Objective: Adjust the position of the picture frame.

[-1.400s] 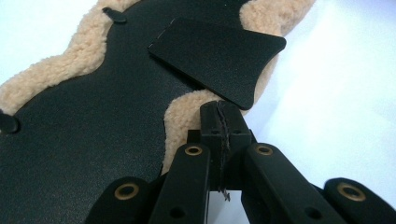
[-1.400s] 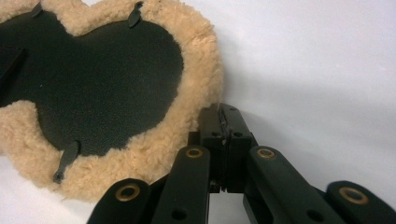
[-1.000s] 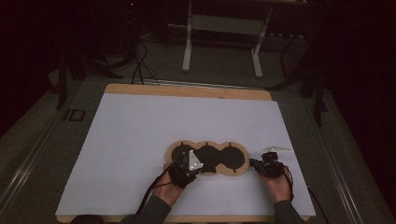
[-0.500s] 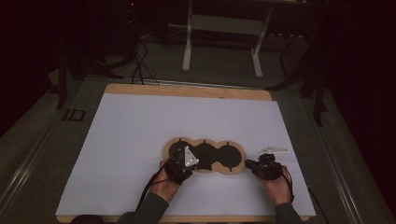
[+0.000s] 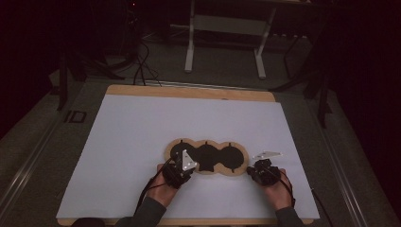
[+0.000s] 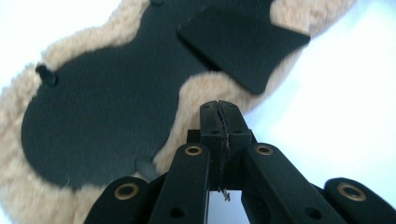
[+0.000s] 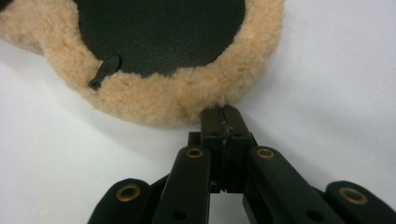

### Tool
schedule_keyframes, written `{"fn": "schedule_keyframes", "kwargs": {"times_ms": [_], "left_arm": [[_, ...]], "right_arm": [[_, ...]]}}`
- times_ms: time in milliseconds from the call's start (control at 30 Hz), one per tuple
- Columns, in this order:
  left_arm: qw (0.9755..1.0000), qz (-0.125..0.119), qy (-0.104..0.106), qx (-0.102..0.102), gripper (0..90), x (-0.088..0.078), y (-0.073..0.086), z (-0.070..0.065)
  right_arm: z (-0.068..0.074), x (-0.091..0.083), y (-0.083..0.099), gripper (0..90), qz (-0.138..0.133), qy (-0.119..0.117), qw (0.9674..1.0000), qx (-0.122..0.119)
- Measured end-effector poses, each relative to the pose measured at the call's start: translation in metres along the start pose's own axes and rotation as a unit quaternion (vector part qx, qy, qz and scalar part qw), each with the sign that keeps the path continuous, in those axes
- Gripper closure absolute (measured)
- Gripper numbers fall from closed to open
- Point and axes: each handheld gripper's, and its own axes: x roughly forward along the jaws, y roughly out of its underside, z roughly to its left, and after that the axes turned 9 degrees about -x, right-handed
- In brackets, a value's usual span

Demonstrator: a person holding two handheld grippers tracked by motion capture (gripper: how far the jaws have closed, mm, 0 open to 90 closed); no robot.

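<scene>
My left claw is pinched fully together with nothing between its pads, its tip resting at the near rim of the tan, fleece-edged pad with three joined black round panels, right at the notch where two lobes meet. Just beyond the tip the black facing spreads away from me, and a loose black flap lies on it farther off and to one side. My right claw is likewise closed on nothing, its tip touching the fluffy rim of the end lobe, with a small black tab sitting in the fleece a little way off. From above, the pad lies flat on the white table sheet between my two claws, stretching across just ahead of them. I judge it light, floppy and limp, so it would sag if lifted by one end. The pile looks soft and grippy rather than slippery, and nothing about it seems fragile. I would pinch the fleece rim at both end lobes, one claw each, to keep it spread.
</scene>
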Motion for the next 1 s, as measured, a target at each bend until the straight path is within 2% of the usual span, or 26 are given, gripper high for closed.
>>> {"fn": "schedule_keyframes", "kwargs": {"times_ms": [167, 233, 667, 1000], "left_arm": [[0.9999, 0.008, -0.007, -0.004, 90.0, -0.004, 0.010, 0.008], [0.9997, 0.010, -0.011, -0.017, 90.0, -0.008, 0.017, 0.016], [0.9984, 0.016, -0.029, -0.045, 89.9, -0.021, 0.022, 0.035], [0.9955, 0.008, -0.045, -0.083, 89.6, -0.031, 0.030, 0.059]], "right_arm": [[0.001, 0.004, -0.004, 89.8, -0.005, 0.005, 1.0000, -0.002], [-0.001, 0.008, -0.009, 89.8, -0.007, 0.000, 1.0000, -0.006], [-0.003, 0.020, -0.023, 89.8, -0.014, -0.011, 0.9997, -0.015], [0.002, 0.026, -0.031, 89.8, -0.016, -0.010, 0.9997, -0.013]]}}
